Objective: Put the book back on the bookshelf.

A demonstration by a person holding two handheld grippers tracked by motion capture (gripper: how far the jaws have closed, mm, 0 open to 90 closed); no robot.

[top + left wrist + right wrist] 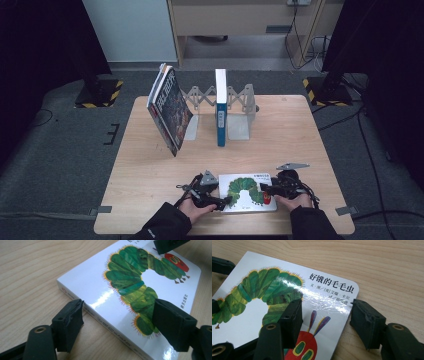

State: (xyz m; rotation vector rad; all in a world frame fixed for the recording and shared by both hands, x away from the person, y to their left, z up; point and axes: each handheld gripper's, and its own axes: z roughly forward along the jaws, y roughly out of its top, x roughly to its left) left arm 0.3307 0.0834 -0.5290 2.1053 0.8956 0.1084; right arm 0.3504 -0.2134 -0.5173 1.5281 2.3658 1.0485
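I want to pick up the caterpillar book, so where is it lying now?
In the high view the caterpillar book lies flat at the near edge of the table, between the left gripper and the right gripper, in front of the standing blue book.

caterpillar book [247,192] flat at table [150,165] near edge | left tool [224,201], right tool [265,190] at its sides

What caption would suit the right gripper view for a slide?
Open right claw straddles the corner of a caterpillar picture book lying flat on the wooden table.
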